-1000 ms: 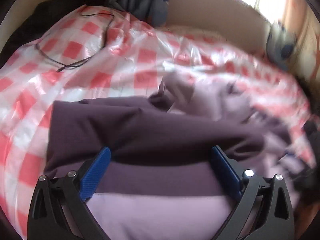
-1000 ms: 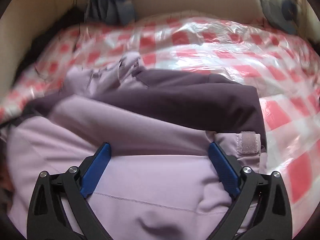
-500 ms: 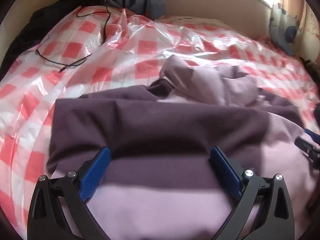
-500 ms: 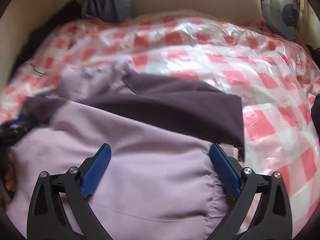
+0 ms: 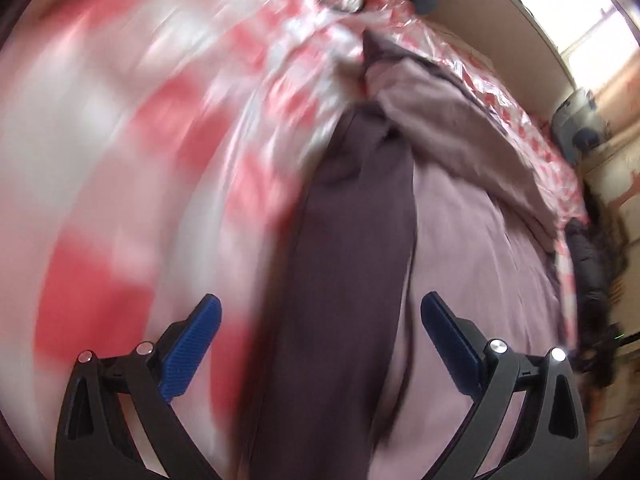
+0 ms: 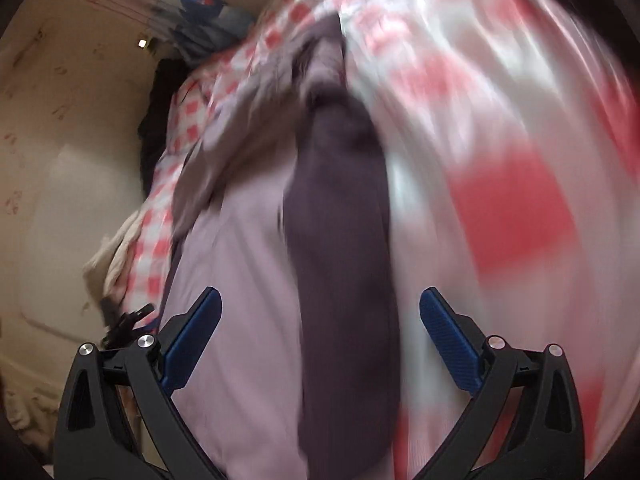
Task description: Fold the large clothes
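Nearest the left wrist camera, the left gripper point(image 5: 318, 340) is seen with its two blue-padded fingers point(image 5: 192, 350) spread wide apart, nothing pinched between them. Beyond the gap, a dark purple sleeve point(image 5: 340, 300) of the jacket point(image 5: 480, 248) is laid lengthwise, running away from the camera, with pale lilac fabric spread beside it toward the right. Both are carried by a bed covered with a red and white checked plastic sheet point(image 5: 120, 200), which is heavily blurred on the left side. Farther off, the crumpled lilac hood end of the jacket is shown near the far edge of the bed, and a beige wall point(image 5: 500, 32) with a bright window is seen beyond it.

Close to the right wrist camera, the right gripper point(image 6: 320, 336) is likewise held with its blue pads spread and empty. The same dark sleeve point(image 6: 344, 280) is seen between and beyond them, with lilac cloth to its left and the blurred checked sheet point(image 6: 520, 200) to its right. At the far edge, dark clothing point(image 6: 156, 120) and a blue-grey bundle point(image 6: 208, 20) are piled against the wall.
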The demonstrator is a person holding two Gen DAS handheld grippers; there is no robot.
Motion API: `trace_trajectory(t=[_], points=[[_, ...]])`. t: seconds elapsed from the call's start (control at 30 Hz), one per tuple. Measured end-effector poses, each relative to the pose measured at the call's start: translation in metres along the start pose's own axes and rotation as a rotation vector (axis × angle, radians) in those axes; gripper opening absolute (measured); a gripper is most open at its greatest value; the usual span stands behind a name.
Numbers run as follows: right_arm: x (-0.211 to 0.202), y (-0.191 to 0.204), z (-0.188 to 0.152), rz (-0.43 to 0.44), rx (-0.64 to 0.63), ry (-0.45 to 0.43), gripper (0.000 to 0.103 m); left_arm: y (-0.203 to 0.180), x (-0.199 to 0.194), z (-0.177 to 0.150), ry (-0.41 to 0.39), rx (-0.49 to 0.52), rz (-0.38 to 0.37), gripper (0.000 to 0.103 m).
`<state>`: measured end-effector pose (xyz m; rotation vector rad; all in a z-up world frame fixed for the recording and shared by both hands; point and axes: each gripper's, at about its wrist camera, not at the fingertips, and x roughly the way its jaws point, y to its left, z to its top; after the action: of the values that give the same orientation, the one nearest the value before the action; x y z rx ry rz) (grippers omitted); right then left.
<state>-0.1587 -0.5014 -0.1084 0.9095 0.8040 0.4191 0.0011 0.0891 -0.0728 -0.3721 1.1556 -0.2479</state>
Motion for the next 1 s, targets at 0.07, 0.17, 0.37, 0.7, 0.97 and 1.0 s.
trace_trajectory(t=[0.07,0.17,0.37,0.7,0.97,1.0], points=[[-0.003,0.002,-0.024,0.059,0.004,0.047,0.096,0.013,-0.010,-0.027,0.054,-0.035,-0.085,0.096],[-0.010,0.010,-0.051,0.080,-0.009,0.087,0.096,0.016,-0.020,-0.054,0.088,-0.010,-0.132,0.096],[-0.015,0.014,-0.079,0.199,0.029,0.203,0.096,0.022,-0.032,-0.093,0.205,-0.037,-0.246,0.096],[0.014,0.018,-0.102,0.149,0.033,0.385,0.097,0.021,-0.020,-0.119,0.315,-0.078,-0.315,0.095],[0.002,0.030,-0.107,0.220,0.025,0.215,0.031,0.004,-0.043,-0.119,0.246,-0.053,-0.245,0.014],[0.000,0.038,-0.106,0.227,0.021,0.186,0.029,-0.003,-0.053,-0.114,0.219,-0.062,-0.283,0.013]])
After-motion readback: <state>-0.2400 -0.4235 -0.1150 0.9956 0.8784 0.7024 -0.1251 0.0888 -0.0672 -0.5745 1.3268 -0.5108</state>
